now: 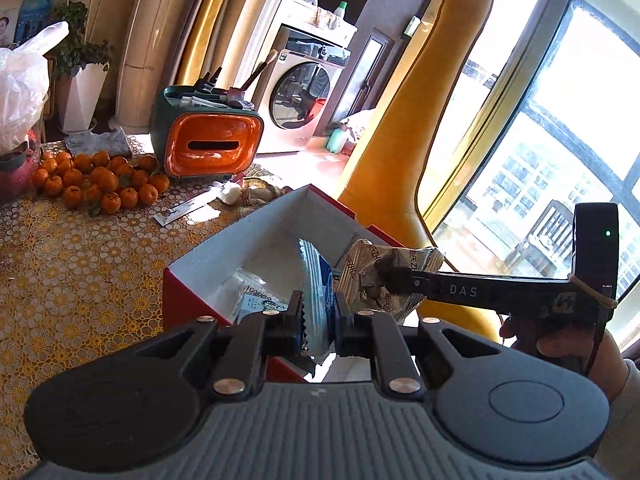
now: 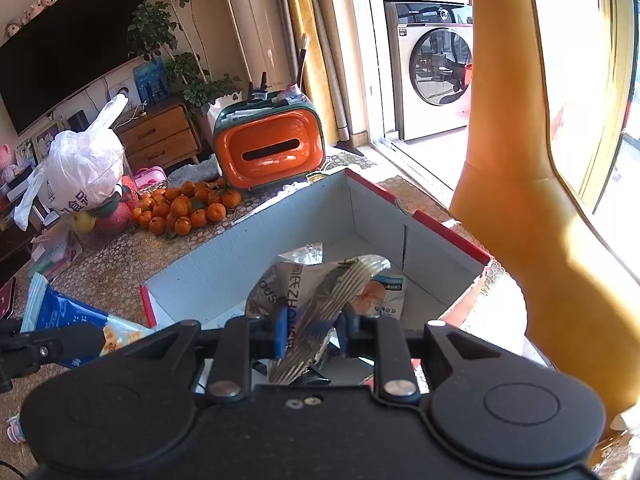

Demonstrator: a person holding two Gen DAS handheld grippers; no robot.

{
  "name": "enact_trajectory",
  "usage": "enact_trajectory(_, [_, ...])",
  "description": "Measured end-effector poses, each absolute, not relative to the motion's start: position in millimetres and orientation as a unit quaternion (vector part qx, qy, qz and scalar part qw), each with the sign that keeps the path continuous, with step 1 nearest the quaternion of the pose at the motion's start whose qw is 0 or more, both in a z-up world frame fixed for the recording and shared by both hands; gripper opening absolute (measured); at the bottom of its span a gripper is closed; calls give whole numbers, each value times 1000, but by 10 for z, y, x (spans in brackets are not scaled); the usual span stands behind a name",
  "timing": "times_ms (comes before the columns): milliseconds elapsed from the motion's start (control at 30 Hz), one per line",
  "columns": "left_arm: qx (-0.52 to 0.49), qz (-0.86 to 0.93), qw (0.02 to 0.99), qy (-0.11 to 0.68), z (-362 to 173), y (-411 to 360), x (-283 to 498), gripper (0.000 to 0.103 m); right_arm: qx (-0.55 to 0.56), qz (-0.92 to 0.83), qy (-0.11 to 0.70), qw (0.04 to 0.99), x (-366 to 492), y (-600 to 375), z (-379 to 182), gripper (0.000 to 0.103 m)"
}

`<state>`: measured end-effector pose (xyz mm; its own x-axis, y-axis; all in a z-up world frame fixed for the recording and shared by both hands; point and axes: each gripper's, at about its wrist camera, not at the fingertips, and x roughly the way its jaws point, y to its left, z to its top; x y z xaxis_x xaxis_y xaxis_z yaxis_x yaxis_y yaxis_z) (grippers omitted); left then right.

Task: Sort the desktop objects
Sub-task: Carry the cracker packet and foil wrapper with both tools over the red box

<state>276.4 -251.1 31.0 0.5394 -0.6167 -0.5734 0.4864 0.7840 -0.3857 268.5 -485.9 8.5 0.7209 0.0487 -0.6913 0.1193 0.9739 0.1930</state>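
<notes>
Over table's red box point(image 2: 420, 216), left gripper point(image 1: 318, 312) pinches blue packet point(image 1: 316, 280) (right gripper point(image 2: 312, 332) clamps silver packet point(image 2: 316, 296)).

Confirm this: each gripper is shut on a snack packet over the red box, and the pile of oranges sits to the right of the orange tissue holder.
One thing is wrong: the oranges lie left of the orange tissue holder, as both wrist views show. The rest holds: left gripper pinches a blue packet, right gripper a silver packet, over the red box.

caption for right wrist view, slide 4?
Right gripper holds a silver snack packet over the open red-rimmed box.
</notes>
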Motion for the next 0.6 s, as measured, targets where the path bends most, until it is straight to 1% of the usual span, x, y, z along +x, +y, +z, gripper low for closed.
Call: enact_trajectory(600, [-48, -338, 839, 423, -278, -3076, 3022, 13, 128, -39, 399, 907, 3145, -5017, -314, 23])
